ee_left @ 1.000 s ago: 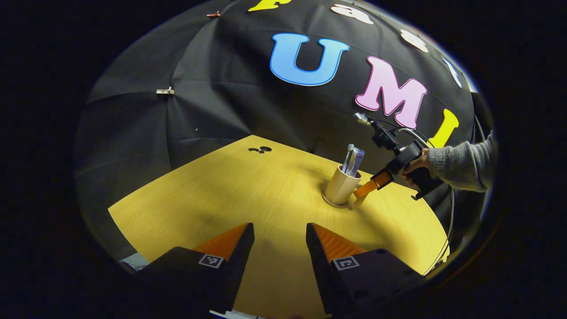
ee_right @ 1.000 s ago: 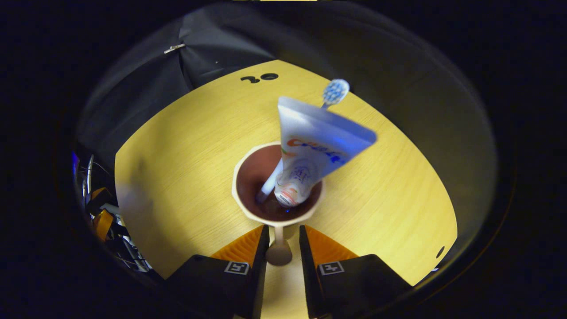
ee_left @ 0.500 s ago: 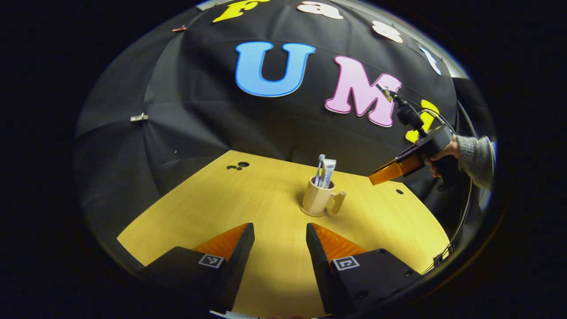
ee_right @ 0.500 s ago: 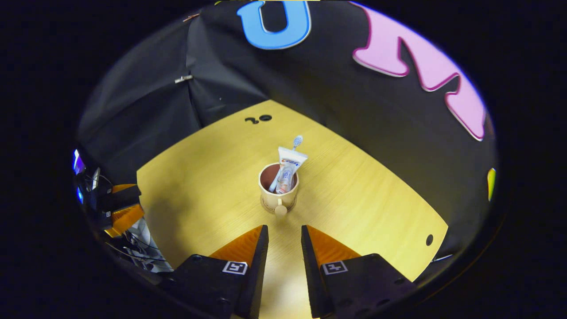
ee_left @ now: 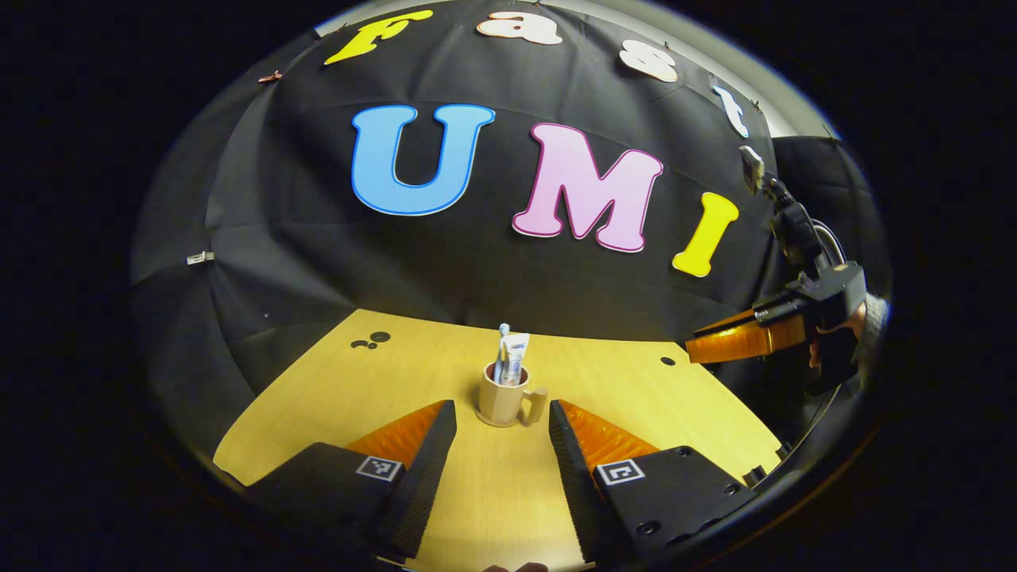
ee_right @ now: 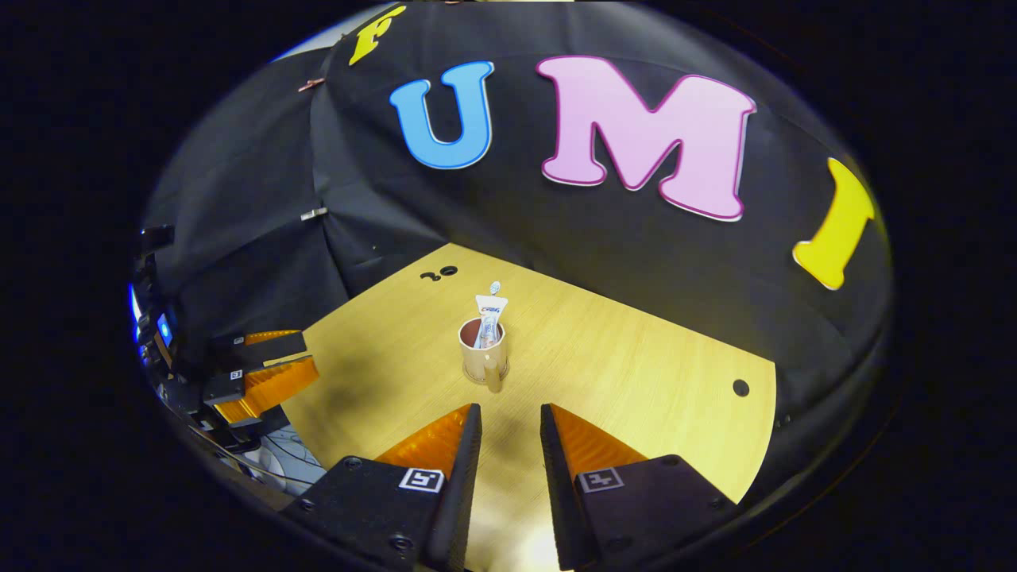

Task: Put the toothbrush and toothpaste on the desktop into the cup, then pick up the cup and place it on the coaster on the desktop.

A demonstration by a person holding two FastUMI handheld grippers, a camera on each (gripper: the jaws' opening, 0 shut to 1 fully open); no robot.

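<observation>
Since a second ago the right tool has released the cup handle and drawn well back; the cup now stands free mid-surface on the coaster, toothbrush and toothpaste upright inside, so the task appears complete. Both tools, left included, hold their fingers apart and empty. Nothing obstructs; only small dark holes mark the surface.

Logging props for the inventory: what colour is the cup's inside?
Reddish brown inside the beige handled cup; clearest in the right gripper view.
</observation>
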